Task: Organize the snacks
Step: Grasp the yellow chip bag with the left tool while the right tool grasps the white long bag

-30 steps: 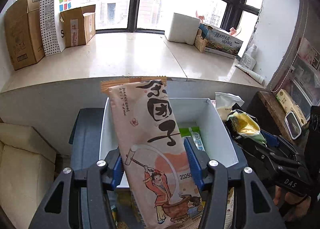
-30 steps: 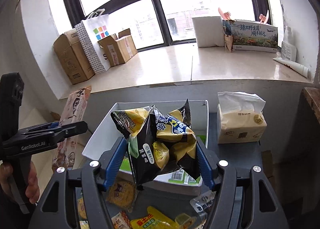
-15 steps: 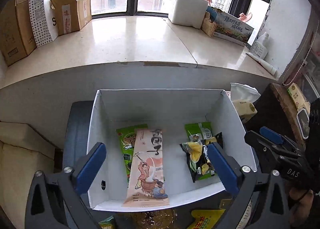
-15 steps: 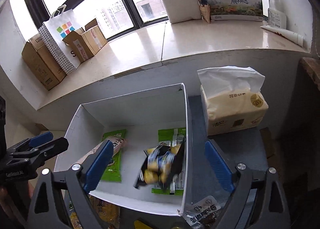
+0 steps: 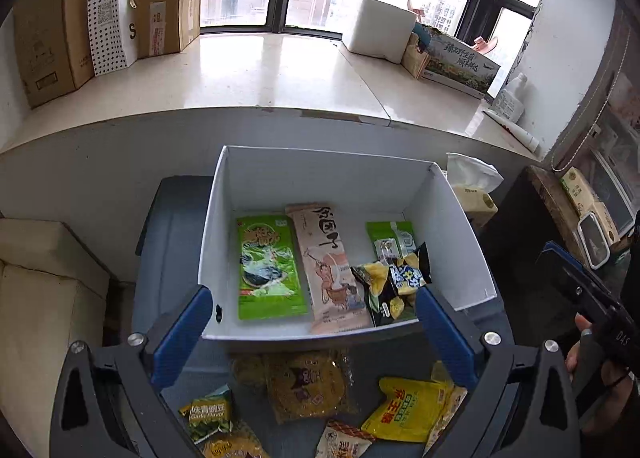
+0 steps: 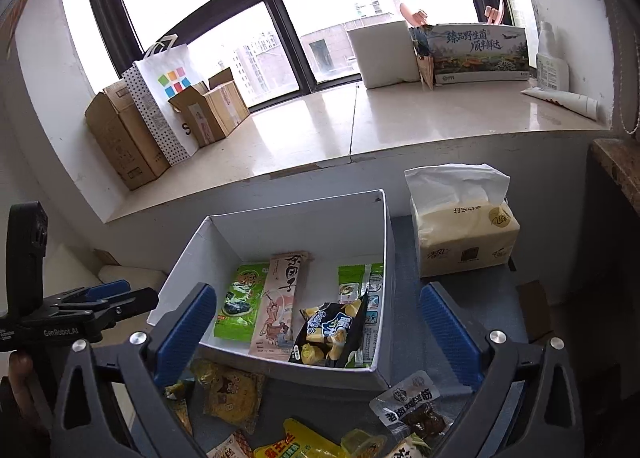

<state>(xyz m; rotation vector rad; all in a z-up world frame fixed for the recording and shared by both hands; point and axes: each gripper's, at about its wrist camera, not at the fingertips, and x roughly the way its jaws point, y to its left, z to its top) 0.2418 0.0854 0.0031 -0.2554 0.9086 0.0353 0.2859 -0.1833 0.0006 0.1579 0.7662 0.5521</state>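
White cardboard box (image 5: 224,218) sat on the grey table (image 5: 168,242), holding a pink packet (image 5: 328,258) beside what looked like a black-and-yellow chip bag (image 6: 332,330), while left gripper (image 5: 312,334) gaped empty and right gripper (image 6: 320,332), also empty, was opening.

white box (image 5: 448,218) open from above, bare floor along its back wall, tissue pack (image 6: 464,234) just right

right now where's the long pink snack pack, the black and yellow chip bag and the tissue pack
long pink snack pack (image 5: 330,262), left wrist view, middle of its printed front
black and yellow chip bag (image 6: 330,332), right wrist view, centre of the crumpled front
tissue pack (image 6: 466,242), right wrist view, its front face
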